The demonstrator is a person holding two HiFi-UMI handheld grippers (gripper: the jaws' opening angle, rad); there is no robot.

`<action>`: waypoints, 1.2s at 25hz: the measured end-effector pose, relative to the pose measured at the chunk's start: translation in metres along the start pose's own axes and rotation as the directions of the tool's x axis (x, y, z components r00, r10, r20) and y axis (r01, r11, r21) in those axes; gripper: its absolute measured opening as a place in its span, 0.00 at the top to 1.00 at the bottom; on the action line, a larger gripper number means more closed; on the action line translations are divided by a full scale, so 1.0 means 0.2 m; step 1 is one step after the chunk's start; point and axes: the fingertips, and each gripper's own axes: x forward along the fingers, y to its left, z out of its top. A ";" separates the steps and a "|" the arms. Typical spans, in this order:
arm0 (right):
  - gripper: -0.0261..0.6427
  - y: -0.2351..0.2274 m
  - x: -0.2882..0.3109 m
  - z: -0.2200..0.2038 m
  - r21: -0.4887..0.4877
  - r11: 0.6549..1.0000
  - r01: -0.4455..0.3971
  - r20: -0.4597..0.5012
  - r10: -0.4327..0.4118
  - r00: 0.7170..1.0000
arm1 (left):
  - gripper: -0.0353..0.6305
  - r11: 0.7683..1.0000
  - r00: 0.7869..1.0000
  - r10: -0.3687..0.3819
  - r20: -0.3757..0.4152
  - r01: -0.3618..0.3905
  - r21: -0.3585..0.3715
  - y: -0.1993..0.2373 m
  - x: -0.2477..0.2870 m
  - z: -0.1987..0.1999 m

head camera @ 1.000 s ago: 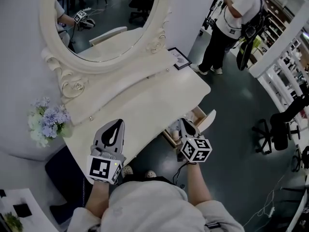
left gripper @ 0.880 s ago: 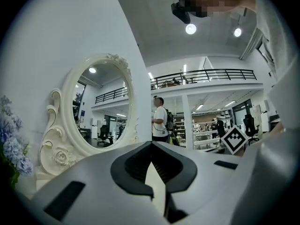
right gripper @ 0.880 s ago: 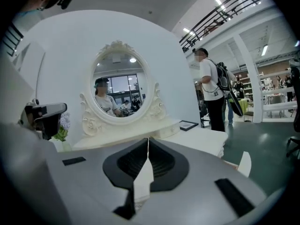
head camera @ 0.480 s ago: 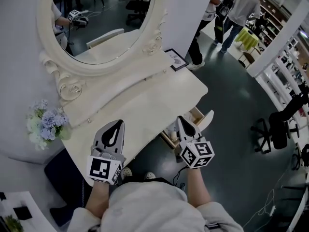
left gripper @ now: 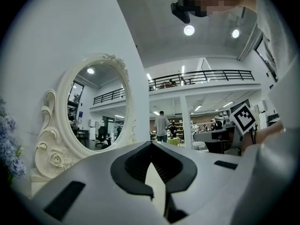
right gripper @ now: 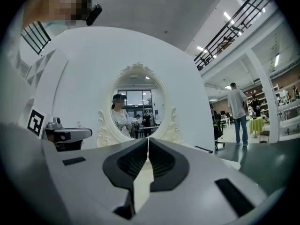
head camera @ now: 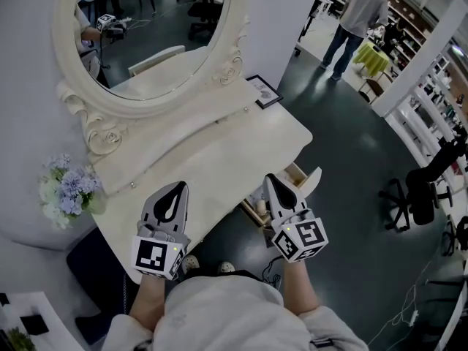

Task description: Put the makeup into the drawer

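A cream dressing table (head camera: 219,148) carries a big oval mirror (head camera: 146,35). Below its right front edge a small drawer (head camera: 310,182) stands pulled out; pale items (head camera: 257,199) lie inside, too small to identify. My right gripper (head camera: 268,177) hovers above that drawer, level with the tabletop, shut and with nothing between its jaws. My left gripper (head camera: 178,185) is over the table's front edge, also shut and with nothing in it. In the left gripper view the jaws (left gripper: 151,143) meet at the tips. The right gripper view shows the same of its jaws (right gripper: 148,139).
A bunch of pale blue flowers (head camera: 69,185) stands at the table's left end. A small framed picture (head camera: 263,90) leans at the back right. A person (head camera: 355,20) walks on the dark floor beyond, near shelves and an office chair (head camera: 417,196).
My right gripper has risen from the drawer mouth to tabletop height, still shut. The left gripper has stayed put. The person in the background has walked farther away.
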 end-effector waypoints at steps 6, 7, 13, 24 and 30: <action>0.93 0.06 -0.02 0.11 -0.029 0.999 -0.030 0.061 0.032 0.998 | 0.93 1.000 1.000 0.000 0.009 0.000 0.000 0.00 0.01 0.01; 0.93 0.07 -0.02 0.13 -0.037 0.999 -0.035 0.066 0.038 0.997 | 0.93 1.000 1.000 0.000 0.009 0.000 0.000 0.00 0.01 0.01; 0.93 0.10 -0.02 0.14 -0.042 0.997 -0.068 0.081 0.071 0.994 | 0.93 1.000 1.000 0.001 0.013 -0.001 -0.001 -0.01 0.02 0.02; 0.93 0.13 -0.01 0.12 -0.032 0.995 -0.096 0.075 0.098 0.992 | 0.93 1.000 1.000 0.010 0.007 -0.010 -0.003 -0.01 0.01 0.02; 0.93 0.15 -0.01 0.13 -0.025 0.994 -0.104 0.085 0.106 0.991 | 0.93 1.000 1.000 0.012 0.008 -0.012 -0.003 0.00 0.00 0.02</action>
